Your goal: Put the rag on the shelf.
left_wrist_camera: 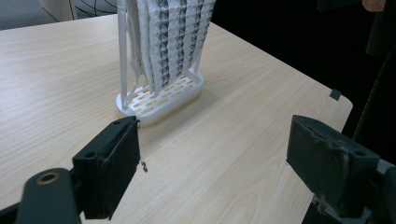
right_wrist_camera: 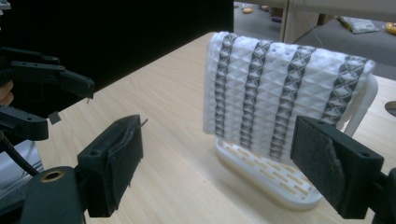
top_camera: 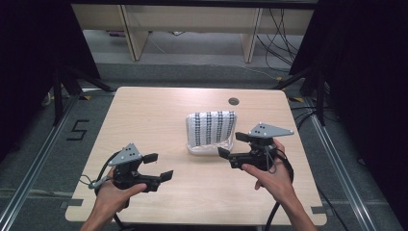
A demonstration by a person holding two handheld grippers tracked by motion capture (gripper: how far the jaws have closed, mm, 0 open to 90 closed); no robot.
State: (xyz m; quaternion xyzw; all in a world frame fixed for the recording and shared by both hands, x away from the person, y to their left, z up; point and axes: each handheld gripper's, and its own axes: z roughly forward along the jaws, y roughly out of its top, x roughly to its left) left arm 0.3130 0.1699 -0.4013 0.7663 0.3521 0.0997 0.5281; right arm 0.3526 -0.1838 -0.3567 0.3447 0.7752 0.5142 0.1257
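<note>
Both my grippers, left (top_camera: 161, 166) and right (top_camera: 231, 145), gape empty; snagging the white grey-striped towel (top_camera: 211, 127) could topple its light white plastic rack (top_camera: 210, 148) mid-table.

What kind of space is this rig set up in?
Probably a lab or data-collection room, not a home: a bare wooden table between dark curtains, loose cables on the grey floor behind, a floor marking "5", and a person holding an instrumented claw in each hand.
</note>
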